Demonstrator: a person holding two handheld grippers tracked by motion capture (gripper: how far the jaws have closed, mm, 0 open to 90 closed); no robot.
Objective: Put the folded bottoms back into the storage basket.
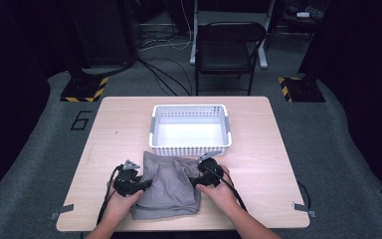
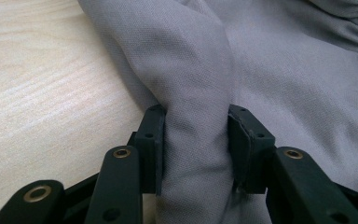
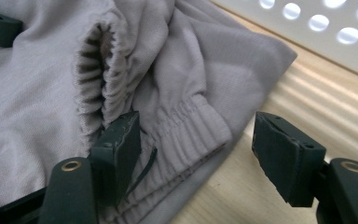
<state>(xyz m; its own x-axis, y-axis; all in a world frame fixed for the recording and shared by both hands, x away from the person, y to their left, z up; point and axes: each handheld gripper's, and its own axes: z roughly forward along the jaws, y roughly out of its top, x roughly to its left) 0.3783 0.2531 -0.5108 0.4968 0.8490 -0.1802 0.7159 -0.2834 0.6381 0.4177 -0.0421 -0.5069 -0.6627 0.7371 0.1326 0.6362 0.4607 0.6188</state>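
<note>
A: Quick check. Your left tongs [image 2: 196,154] are pinching a fold of the grey garment [image 1: 166,186], both pads pressed into the cloth, so that side's good.

B: And the right tongs [image 3: 196,154]?

A: Spread, not gripping. The ribbed waistband [image 3: 186,128] sits between the jaws, touching the inner pad on one side, w/ bare table [image 3: 270,116] showing before the other pad. So nothing's held on that side yet.

B: Where's the garment overall?

A: Flat on the table btw your two tongs, left tongs on its left edge, right tongs at its upper right corner. White basket [image 1: 189,149] is just beyond both tongs, its near wall almost touching the cloth's far edge.

B: How do I do this grip right?

A: My read: you're setting up a two-point hold to fold or lift it. Push the right tongs a bit further over the waistband so both pads land on the thick ribbed part, not just the thin layer under it. Then close. Keep the left pinch as is, don't loosen.

B: Anything to watch?

A: Prob. the gathered elastic opening [image 3: 95,74] just past your inner right pad. Catch only that loose layer and the rest will sag when you lift. Also keep the tongs low so the lower pad slides under the cloth, not into the table.
</note>
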